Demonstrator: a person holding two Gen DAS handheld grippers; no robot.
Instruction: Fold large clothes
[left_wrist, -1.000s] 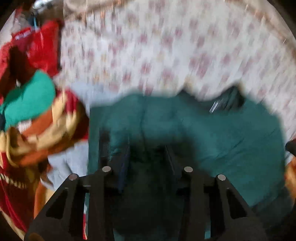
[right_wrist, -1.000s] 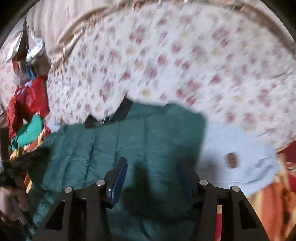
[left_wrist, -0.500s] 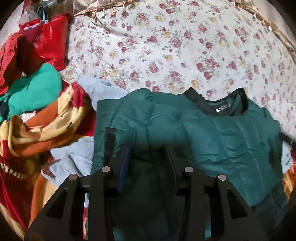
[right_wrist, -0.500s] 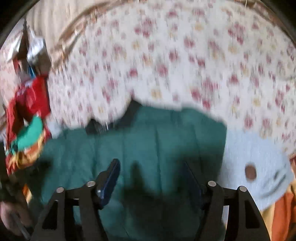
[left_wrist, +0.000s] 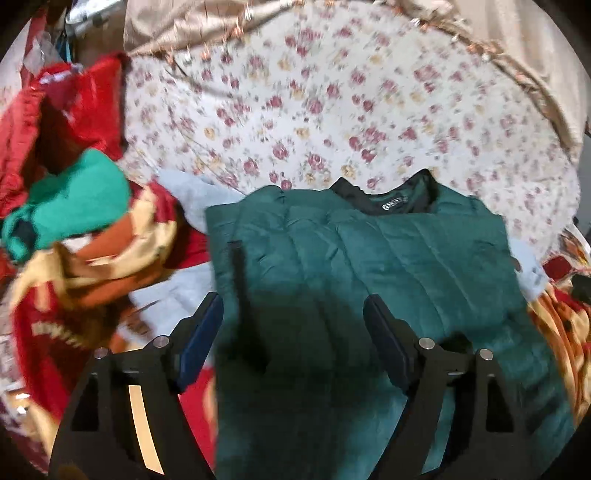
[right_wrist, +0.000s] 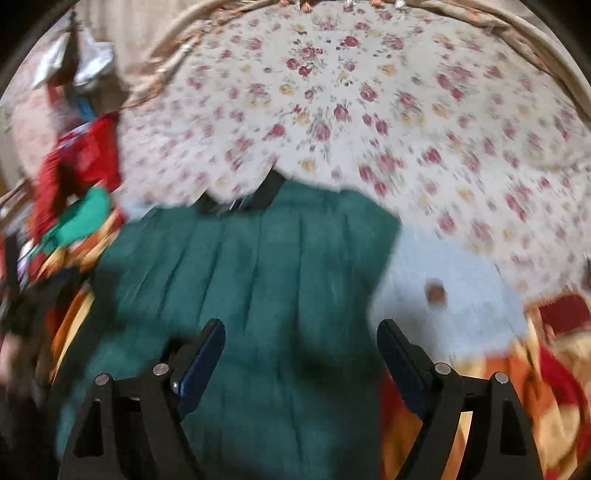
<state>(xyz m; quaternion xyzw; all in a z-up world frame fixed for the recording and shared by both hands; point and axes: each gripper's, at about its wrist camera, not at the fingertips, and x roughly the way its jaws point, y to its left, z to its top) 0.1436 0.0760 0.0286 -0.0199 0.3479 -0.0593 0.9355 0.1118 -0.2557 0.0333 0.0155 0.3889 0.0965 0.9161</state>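
A dark green quilted jacket lies spread on the flowered bed sheet, its black collar at the far edge. My left gripper hovers above the jacket's near left part; its jaws are opening and stand wide, with nothing pinched between them. The right wrist view is blurred: the same green jacket fills its middle. Over the jacket's right half hangs my right gripper, jaws also opening wide, pads clear of the cloth.
A heap of red, green and orange-yellow clothes sits left of the jacket. A pale blue garment lies under and right of it, with an orange-red patterned cloth at the near right. A beige curtain edge borders the bed.
Both grippers had their jaws narrow on the green jacket and have opened wide. Both have pulled back and up, so more of the jacket shows.
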